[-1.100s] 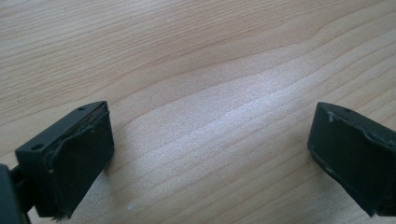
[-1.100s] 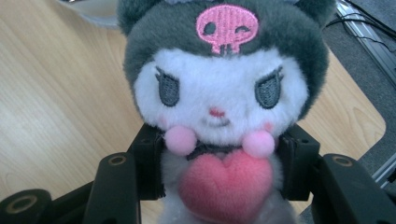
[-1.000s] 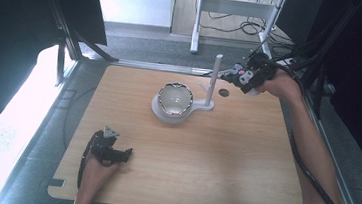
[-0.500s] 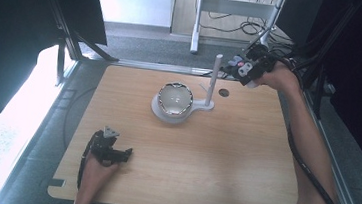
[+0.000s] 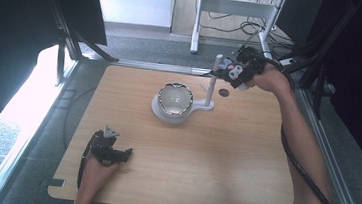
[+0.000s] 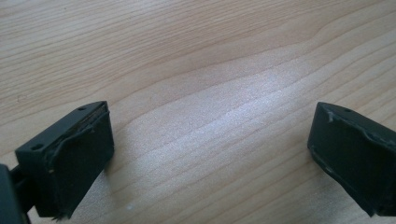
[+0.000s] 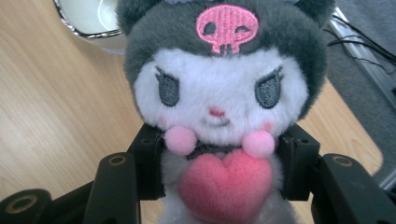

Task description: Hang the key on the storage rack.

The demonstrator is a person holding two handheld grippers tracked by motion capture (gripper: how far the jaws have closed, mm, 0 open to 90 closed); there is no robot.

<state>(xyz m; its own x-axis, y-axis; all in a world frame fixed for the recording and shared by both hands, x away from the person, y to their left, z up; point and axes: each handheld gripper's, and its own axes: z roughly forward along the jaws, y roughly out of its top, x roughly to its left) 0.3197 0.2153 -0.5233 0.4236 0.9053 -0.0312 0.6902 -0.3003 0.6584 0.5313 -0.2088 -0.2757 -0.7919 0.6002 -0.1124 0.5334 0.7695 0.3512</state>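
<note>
A plush toy [image 7: 219, 93] with a white face, dark grey hood, pink skull mark and pink heart sits between the jaws of my right gripper [image 7: 219, 163], which is shut on its body. From above, the right gripper [image 5: 237, 70] holds the plush toy [image 5: 230, 66] in the air at the table's far right, right beside the top of a white post [image 5: 212, 80]. My left gripper [image 5: 126, 153] rests near the front left of the table. Its jaws stand wide apart over bare wood, so the left gripper [image 6: 210, 154] is open.
The post rises from a white stand [image 5: 196, 105] that carries a round, shiny-rimmed dish [image 5: 174, 99], whose rim [image 7: 88, 28] lies just beyond the plush. A small dark spot [image 5: 224, 92] marks the wooden table [image 5: 223, 166]. Metal frame rails and cables run beyond the far edge.
My right gripper has shifted slightly left with the plush toy, closer to the post's top. The left gripper has stayed put.
</note>
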